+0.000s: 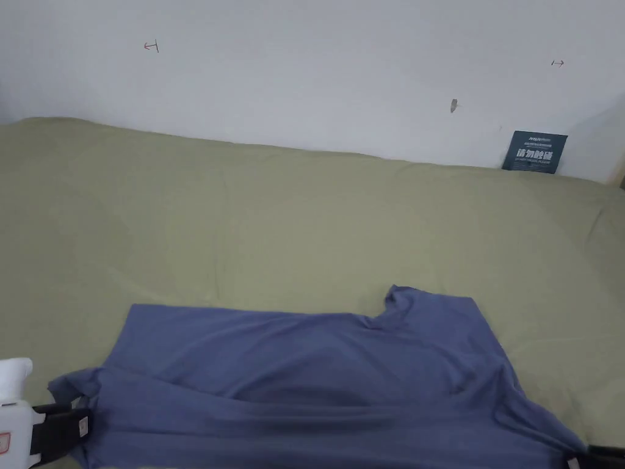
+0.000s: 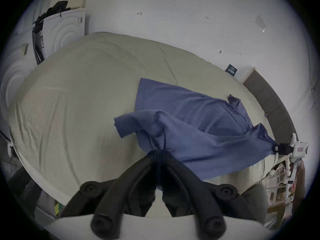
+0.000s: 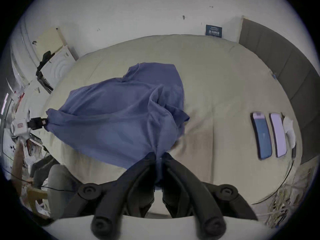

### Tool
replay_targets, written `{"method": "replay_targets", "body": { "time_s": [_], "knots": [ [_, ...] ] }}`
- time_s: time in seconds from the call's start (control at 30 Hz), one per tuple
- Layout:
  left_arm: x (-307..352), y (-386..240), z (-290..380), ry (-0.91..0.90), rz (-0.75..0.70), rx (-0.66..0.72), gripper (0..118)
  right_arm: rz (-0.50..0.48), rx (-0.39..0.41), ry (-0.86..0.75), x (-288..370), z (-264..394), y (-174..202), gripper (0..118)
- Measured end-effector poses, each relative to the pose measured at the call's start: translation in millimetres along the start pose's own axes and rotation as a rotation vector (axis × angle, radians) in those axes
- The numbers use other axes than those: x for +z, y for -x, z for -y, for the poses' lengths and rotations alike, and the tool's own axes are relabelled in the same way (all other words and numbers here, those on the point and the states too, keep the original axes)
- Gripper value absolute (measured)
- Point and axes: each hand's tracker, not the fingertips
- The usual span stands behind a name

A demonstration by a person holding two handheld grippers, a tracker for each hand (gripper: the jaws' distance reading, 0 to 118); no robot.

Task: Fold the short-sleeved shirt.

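A blue short-sleeved shirt (image 1: 317,366) lies across the near part of an olive-green bed (image 1: 305,214). Its far edge and one sleeve (image 1: 427,302) rest on the sheet, and its near edge is lifted and stretched between the two grippers. At the bottom left, my left gripper (image 1: 82,421) is shut on one end of the shirt (image 2: 199,122), the fabric bunched between its black jaws (image 2: 160,152). My right gripper (image 1: 577,459) is shut on the other end of the shirt (image 3: 112,113) at the bottom right, cloth pinched at its tips (image 3: 158,156). Each gripper view also shows the other gripper, the right one (image 2: 276,148) and the left one (image 3: 45,122).
Two phones (image 3: 262,136) (image 3: 278,134) and a white cloth (image 3: 289,127) lie on the bed to the right of the shirt. A dark padded headboard (image 3: 285,62) borders that side. White boxes (image 2: 64,32) stand past the left end. A dark sign (image 1: 534,151) leans on the white wall.
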Motion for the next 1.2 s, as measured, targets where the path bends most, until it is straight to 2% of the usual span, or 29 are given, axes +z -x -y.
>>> {"method": "replay_targets", "body": {
  "time_s": [0.07,0.17,0.27,0.37,0.43,0.47,0.53,0.57,0.6,0.63,0.67,0.7,0.8,0.87,0.9,0.93,0.97,1.0,1.03,1.13,1.2],
  "knots": [
    [4,5,19,0.03,0.001,0.0,6,-0.003,-0.024,0.025,3,23,-1,5],
    [2,14,54,0.094,-0.026,0.004,6,0.013,-0.015,0.098,-2,62,2,5],
    [-4,27,87,0.129,-0.034,0.042,6,-0.004,-0.092,0.158,-11,90,-6,5],
    [-11,47,102,0.098,-0.011,0.111,6,-0.026,-0.158,0.139,-14,101,-11,5],
    [-10,55,102,0.086,0.034,0.169,9,-0.032,-0.165,0.132,-20,100,-25,7],
    [-8,58,102,0.083,0.043,0.185,19,-0.038,-0.169,0.128,-19,100,-26,10],
    [2,60,102,0.087,0.017,0.19,73,-0.035,-0.17,0.105,-9,96,-24,52],
    [16,63,101,0.077,-0.068,0.192,82,0.037,-0.136,0.078,1,93,-21,69],
    [30,60,99,0.062,-0.111,0.189,85,0.108,-0.092,0.043,12,89,-17,76],
    [48,55,95,0.012,-0.115,0.157,85,0.141,-0.045,0.008,24,85,-13,76],
    [62,52,90,-0.056,-0.092,0.131,85,0.159,-0.005,-0.049,36,81,-8,82],
    [77,45,82,-0.123,-0.088,0.101,85,0.153,0.034,-0.119,48,76,-1,77],
    [106,12,63,-0.271,-0.094,-0.004,85,0.126,0.089,-0.309,70,64,26,79],
    [115,-12,54,-0.357,-0.11,-0.058,83,0.099,0.098,-0.433,75,58,47,78],
    [115,-23,54,-0.384,-0.099,-0.072,80,0.082,0.097,-0.461,75,57,54,69],
    [114,-32,53,-0.403,-0.078,-0.087,69,0.067,0.099,-0.485,74,56,61,55],
    [111,-41,50,-0.411,-0.062,-0.102,45,0.072,0.101,-0.501,71,54,70,26],
    [104,-48,47,-0.399,-0.064,-0.104,5,0.088,0.105,-0.498,66,53,77,0],
    [97,-53,44,-0.38,-0.072,-0.118,1,0.132,0.089,-0.526,64,54,82,0],
    [70,-63,20,-0.299,-0.044,-0.13,1,0.072,0.086,-0.439,54,41,90,0],
    [49,-59,-10,-0.269,-0.039,-0.133,2,0.064,0.085,-0.441,49,38,90,0]
  ]
}}
